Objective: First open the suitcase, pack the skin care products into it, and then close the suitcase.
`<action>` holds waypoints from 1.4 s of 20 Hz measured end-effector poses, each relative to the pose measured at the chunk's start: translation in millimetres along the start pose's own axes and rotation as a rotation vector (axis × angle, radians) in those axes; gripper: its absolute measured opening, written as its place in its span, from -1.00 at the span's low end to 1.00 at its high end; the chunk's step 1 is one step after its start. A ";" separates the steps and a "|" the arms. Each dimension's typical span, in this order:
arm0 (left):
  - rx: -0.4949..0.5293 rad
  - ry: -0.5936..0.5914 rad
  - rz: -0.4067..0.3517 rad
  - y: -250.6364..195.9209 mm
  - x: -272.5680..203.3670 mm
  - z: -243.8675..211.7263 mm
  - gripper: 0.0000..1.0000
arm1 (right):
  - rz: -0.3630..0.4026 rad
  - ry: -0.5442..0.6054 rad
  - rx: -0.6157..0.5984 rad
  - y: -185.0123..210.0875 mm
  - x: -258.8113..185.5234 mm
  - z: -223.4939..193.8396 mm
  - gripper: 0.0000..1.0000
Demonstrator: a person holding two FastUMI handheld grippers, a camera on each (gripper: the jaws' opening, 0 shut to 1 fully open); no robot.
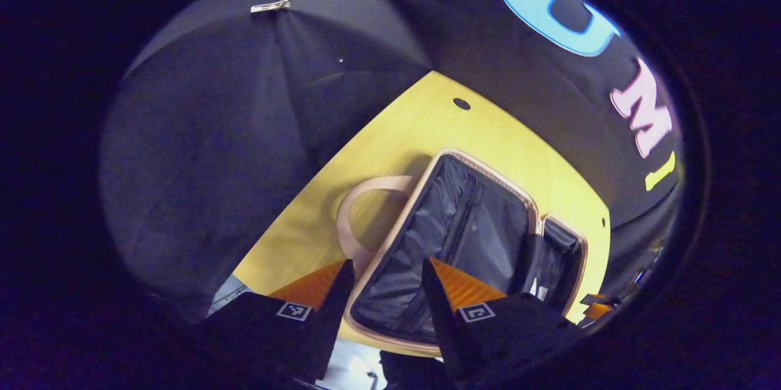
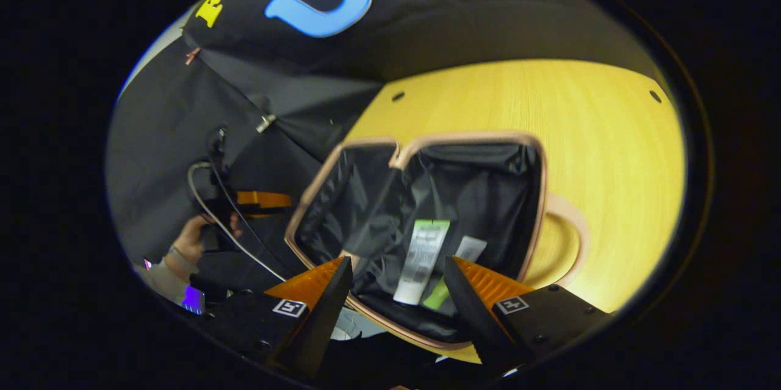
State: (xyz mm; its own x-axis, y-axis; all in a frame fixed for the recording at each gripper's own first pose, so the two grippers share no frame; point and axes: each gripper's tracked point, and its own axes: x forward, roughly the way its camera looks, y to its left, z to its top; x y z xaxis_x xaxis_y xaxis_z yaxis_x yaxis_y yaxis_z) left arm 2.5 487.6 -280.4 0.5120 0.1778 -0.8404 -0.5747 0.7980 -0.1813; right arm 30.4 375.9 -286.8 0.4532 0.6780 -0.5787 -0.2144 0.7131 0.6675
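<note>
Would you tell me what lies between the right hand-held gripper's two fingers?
In the right gripper view, a white tube and a green tube lie there, on the open suitcase's black lining.

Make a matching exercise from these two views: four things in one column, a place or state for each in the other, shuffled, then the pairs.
Things
1. suitcase
2. white tube
3. green tube
4. right gripper

Places or states
A. open, holding nothing
B. lies in the black lining, beside the green one
C. lies open on the yellow table
D. partly behind a gripper finger

Pairs: 1-C, 2-B, 3-D, 4-A
</note>
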 end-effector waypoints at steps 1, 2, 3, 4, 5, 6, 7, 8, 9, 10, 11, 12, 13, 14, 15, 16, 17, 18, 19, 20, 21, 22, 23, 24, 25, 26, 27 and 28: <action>-0.046 -0.010 0.002 6.6 4.6 14.1 0.45 | -0.020 -0.016 -0.010 -8.9 -7.8 9.5 0.91; -0.067 -0.011 0.023 18.1 12.3 27.1 0.45 | -0.055 -0.032 -0.020 -20.9 -14.9 17.2 0.90; -0.062 -0.005 0.055 27.9 24.4 33.6 0.45 | -0.083 -0.048 -0.025 -30.1 -20.0 24.9 0.91; -0.047 0.003 0.083 37.7 33.7 38.4 0.45 | -0.097 -0.065 -0.017 -35.7 -25.8 32.3 0.91; -0.052 0.032 0.108 43.0 44.5 36.6 0.45 | -0.107 -0.081 -0.004 -38.1 -30.8 37.3 0.91; -0.065 0.083 0.120 44.8 56.0 27.0 0.44 | -0.111 -0.096 0.003 -37.3 -35.9 40.5 0.91; -0.076 0.115 0.106 41.4 65.2 19.9 0.45 | -0.121 -0.109 0.002 -38.9 -38.8 41.2 0.91; -0.072 0.137 0.093 37.7 74.4 16.6 0.45 | -0.131 -0.114 -0.004 -39.8 -41.9 40.8 0.91; -0.043 0.153 0.115 40.2 80.5 12.7 0.45 | -0.140 -0.110 -0.006 -38.4 -47.0 37.2 0.91; -0.004 0.160 0.147 47.8 92.3 9.7 0.45 | -0.143 -0.110 -0.010 -35.7 -50.8 34.8 0.91; 0.024 0.168 0.161 52.4 101.6 6.2 0.43 | -0.146 -0.115 -0.019 -33.3 -51.9 34.8 0.91; 0.032 0.211 0.192 57.9 104.9 -3.7 0.09 | -0.151 -0.124 -0.033 -32.1 -54.0 35.2 0.91; 0.026 0.189 0.183 53.1 95.8 3.2 -0.26 | -0.157 -0.137 -0.049 -30.5 -58.6 35.7 0.91; 0.044 0.186 0.151 52.0 107.1 8.4 -0.61 | -0.163 -0.157 -0.064 -28.3 -64.2 38.6 0.91; 0.061 0.166 0.126 48.0 98.4 13.3 -0.66 | -0.165 -0.184 -0.077 -24.7 -70.7 43.0 0.91; 0.074 0.138 0.097 42.6 89.3 16.2 -0.70 | -0.171 -0.213 -0.085 -22.2 -76.3 47.4 0.91; 0.096 0.114 0.060 33.8 78.5 19.0 -0.72 | -0.182 -0.240 -0.097 -22.5 -82.7 51.2 0.91; 0.125 0.085 0.046 26.6 66.4 22.0 -0.76 | -0.200 -0.267 -0.116 -24.8 -88.8 57.1 0.91; 0.167 0.054 0.043 22.1 54.8 27.3 -0.77 | -0.218 -0.299 -0.139 -26.6 -96.9 63.1 0.92; 0.180 0.022 0.032 14.3 41.9 31.1 -0.80 | -0.235 -0.335 -0.161 -28.9 -104.9 73.0 0.92; 0.175 -0.007 -0.005 -0.6 25.4 35.6 -0.80 | -0.253 -0.368 -0.182 -30.6 -112.2 81.4 0.92; 0.167 -0.046 -0.035 -15.2 6.0 41.3 -0.83 | -0.274 -0.404 -0.204 -33.2 -120.5 90.8 0.91; 0.164 -0.083 -0.067 -30.0 -14.8 47.3 -0.84 | -0.285 -0.434 -0.225 -33.4 -126.6 98.0 0.91; 0.160 -0.115 -0.113 -48.1 -36.5 51.7 -0.84 | -0.288 -0.457 -0.239 -32.4 -131.9 105.0 0.91; 0.159 -0.149 -0.166 -66.6 -61.2 58.6 -0.85 | -0.283 -0.474 -0.249 -30.8 -136.9 109.4 0.91; 0.165 -0.173 -0.219 -86.2 -84.6 60.7 -0.85 | -0.275 -0.487 -0.257 -29.8 -141.7 112.9 0.91; 0.167 -0.193 -0.266 -103.1 -103.1 61.2 -0.85 | -0.267 -0.500 -0.267 -29.6 -146.0 115.8 0.90; 0.175 -0.211 -0.321 -130.6 -118.6 60.1 -0.85 | -0.263 -0.510 -0.274 -30.1 -150.7 119.0 0.92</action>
State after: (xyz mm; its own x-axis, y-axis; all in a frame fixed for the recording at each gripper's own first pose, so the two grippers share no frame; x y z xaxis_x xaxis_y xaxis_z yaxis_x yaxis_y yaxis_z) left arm 55.2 396.9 -126.3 0.7774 0.0038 -0.6290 -0.2572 0.9145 -0.3124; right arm 71.5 231.0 -163.9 0.8616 0.3515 -0.3662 -0.2225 0.9100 0.3499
